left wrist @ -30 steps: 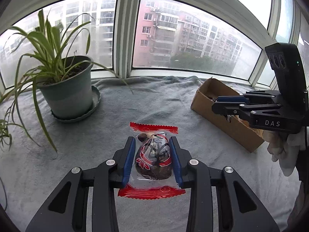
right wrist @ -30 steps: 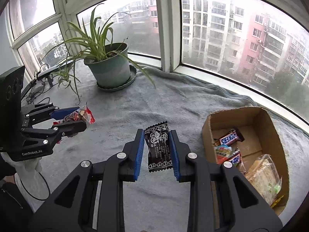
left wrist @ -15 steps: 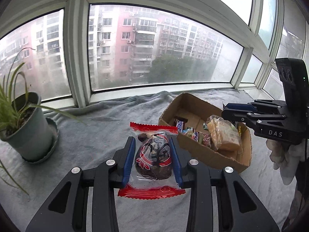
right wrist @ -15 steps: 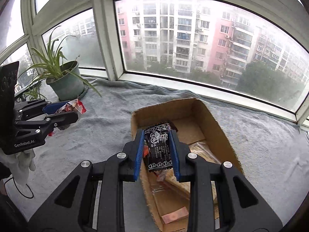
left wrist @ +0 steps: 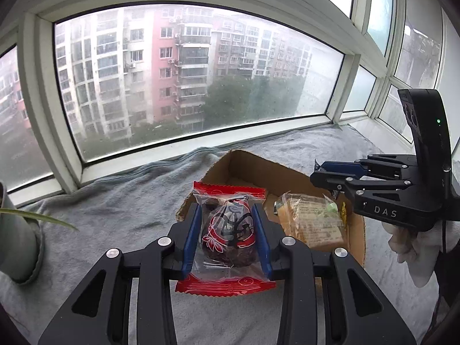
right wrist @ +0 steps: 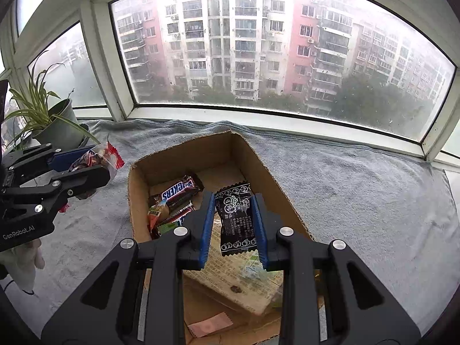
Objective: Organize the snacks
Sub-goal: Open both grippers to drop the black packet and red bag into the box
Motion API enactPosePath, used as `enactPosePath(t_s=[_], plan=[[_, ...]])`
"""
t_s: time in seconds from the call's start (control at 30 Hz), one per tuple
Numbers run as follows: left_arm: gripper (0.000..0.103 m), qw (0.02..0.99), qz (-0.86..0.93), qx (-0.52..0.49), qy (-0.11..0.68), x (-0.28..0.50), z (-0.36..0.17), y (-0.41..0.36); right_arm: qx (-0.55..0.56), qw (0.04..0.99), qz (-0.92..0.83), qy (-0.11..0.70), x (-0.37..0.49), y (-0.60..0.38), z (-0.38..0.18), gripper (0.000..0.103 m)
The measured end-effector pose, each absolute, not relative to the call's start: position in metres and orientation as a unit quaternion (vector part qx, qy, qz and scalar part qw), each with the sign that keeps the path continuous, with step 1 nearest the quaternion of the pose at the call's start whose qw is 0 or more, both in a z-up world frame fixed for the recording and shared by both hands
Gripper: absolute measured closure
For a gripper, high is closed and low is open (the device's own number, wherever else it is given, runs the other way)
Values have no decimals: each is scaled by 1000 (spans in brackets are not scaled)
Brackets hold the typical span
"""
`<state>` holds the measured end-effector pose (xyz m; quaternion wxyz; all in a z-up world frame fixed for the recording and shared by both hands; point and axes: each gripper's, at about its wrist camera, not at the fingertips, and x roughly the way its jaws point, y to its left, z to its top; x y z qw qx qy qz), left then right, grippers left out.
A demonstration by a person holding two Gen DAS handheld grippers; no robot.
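My left gripper point(left wrist: 227, 230) is shut on a clear snack packet with red ends point(left wrist: 227, 235), held just left of the open cardboard box point(left wrist: 247, 164). My right gripper point(right wrist: 235, 218) is shut on a small black snack packet point(right wrist: 236, 218), held above the box point(right wrist: 138, 178). The box holds a Snickers bar point(right wrist: 179, 190), other small wrappers and a large clear-wrapped bread packet point(right wrist: 241, 281). The left gripper also shows in the right wrist view point(right wrist: 95, 166), and the right gripper in the left wrist view point(left wrist: 325, 172).
A grey cloth point(right wrist: 359, 189) covers the window sill. A potted spider plant point(right wrist: 54, 126) stands at the far left. The window frame point(right wrist: 258, 115) runs close behind the box.
Both grippers have swung right with their packets: the right one from the open cloth to above the box, the left one from near the plant to the box's left side.
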<state>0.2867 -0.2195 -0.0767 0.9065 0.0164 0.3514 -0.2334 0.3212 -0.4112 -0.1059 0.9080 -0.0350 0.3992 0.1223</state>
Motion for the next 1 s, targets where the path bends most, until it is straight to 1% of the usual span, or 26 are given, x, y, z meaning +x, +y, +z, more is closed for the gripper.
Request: enactPosePath(t_s=[0.17,0.2,0.27,0.33,0.37,0.4,0.93,0.97,1.0], plan=[[68,906,-242,24,347,291,-73,-238,-29,908,115,401,321,-417,-108,75],[67,905,-243,25,347,292,-72,-241,-28,909,113,399,320,-418,-107,73],[66,905,-246,24,347,294,-71,-245,-25,911,109,397,319,-420,-106,72],[64,905,-246,24,346,295,-70,-248,-26,912,104,397,318,-422,-106,66],[59,906,-243,26,345,295,-69,-250,-27,912,101,396,318,-422,-106,55],[52,907,-241,26,345,296,-69,-250,-28,914,98,393,316,-424,-105,49],[51,916,-232,19,328,277,-51,-237,-10,921,98,377,286,-418,-89,47],[51,916,-231,19,326,275,-50,-236,-7,922,98,374,281,-417,-87,46],[50,917,-231,19,325,272,-49,-234,-3,923,99,371,277,-417,-84,42]])
